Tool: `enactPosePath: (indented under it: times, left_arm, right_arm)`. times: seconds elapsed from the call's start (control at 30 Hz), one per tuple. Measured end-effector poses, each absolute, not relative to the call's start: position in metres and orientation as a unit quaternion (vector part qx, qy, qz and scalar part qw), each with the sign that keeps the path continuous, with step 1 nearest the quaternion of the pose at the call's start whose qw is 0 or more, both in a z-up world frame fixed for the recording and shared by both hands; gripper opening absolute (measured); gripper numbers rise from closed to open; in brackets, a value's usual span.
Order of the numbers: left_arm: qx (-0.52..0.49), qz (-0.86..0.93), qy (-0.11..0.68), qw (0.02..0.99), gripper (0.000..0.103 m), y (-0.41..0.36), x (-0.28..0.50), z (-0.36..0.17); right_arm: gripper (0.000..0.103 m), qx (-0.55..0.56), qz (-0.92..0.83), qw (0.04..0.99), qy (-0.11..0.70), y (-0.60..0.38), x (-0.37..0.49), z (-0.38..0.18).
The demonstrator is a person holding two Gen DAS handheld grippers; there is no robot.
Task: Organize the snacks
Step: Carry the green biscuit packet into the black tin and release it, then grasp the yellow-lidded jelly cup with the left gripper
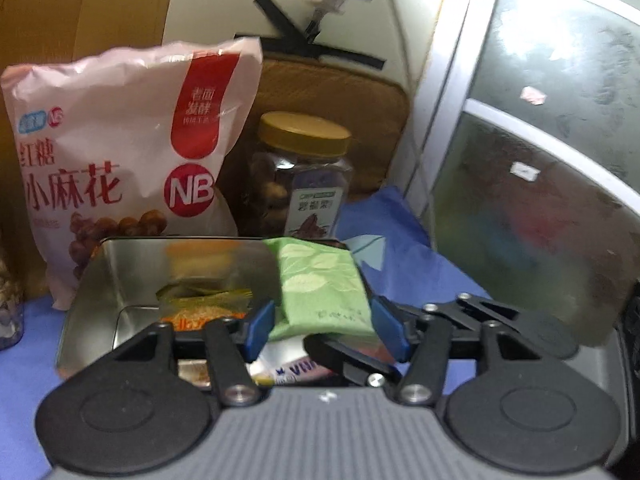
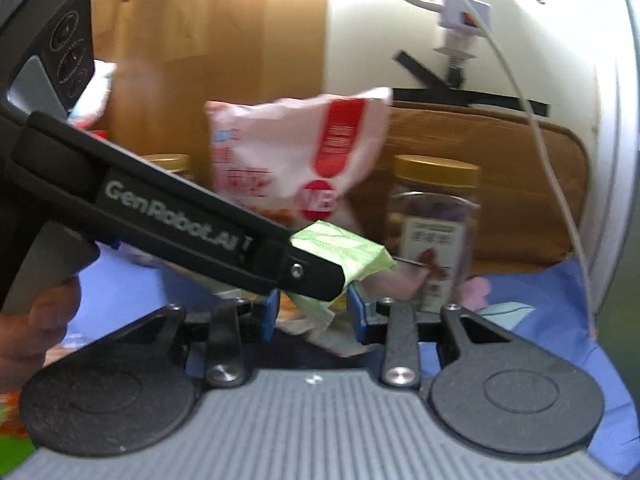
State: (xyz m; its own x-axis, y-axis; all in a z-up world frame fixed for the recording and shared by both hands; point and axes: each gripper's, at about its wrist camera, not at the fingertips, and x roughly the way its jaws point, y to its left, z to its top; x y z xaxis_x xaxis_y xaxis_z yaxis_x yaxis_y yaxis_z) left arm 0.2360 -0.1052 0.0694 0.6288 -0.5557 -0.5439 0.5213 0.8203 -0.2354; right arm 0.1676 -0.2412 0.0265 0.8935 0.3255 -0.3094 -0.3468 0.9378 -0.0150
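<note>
My left gripper (image 1: 324, 326) is shut on a green leaf-patterned snack packet (image 1: 320, 288) and holds it over the right part of an open silver tin (image 1: 92, 300). An orange snack packet (image 1: 200, 308) lies inside the tin. In the right wrist view the left gripper's black body (image 2: 180, 216) crosses from the left, holding the same green packet (image 2: 340, 248). My right gripper (image 2: 312, 312) is open, with its blue pads just below and around the packet's lower part.
A pink and red bag of twisted snacks (image 1: 120, 160) stands behind the tin, also in the right wrist view (image 2: 296, 160). A gold-lidded clear jar (image 1: 300, 176) stands to its right. A blue cloth (image 1: 400, 248) covers the table. A window frame (image 1: 452, 120) is on the right.
</note>
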Motion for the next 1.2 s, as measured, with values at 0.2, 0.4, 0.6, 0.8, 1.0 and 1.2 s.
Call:
enactPosePath:
  times: [0.2,0.4,0.6,0.8,1.0,1.2]
  left_arm:
    - [-0.036,-0.277,0.314,0.908,0.068,-0.101,0.238,0.064]
    - [-0.072,-0.282,0.297,0.910,0.068,-0.054,0.201,0.080]
    - [-0.114,-0.270,0.311,0.904,0.068,0.007,0.157,0.068]
    - [-0.142,-0.272,0.344,0.888,0.068,0.042,0.119,0.035]
    - [-0.187,-0.269,0.350,0.878,0.068,0.074,0.100,0.027]
    - [-0.184,-0.280,0.343,0.878,0.068,0.077,0.082,0.026]
  right_arm:
    - [0.054,-0.044,0.150,0.979,0.134,-0.244,0.162,0.023]
    - [0.054,-0.024,0.171,0.976,0.131,-0.243,0.142,0.033]
    - [0.054,0.001,0.219,0.963,0.153,-0.241,0.095,0.024]
    - [0.054,0.034,0.244,0.951,0.187,-0.236,0.053,0.009]
    - [0.058,-0.002,0.233,0.949,0.212,-0.222,0.049,0.005]
    - [0.072,0.021,0.233,0.932,0.275,-0.228,0.083,-0.005]
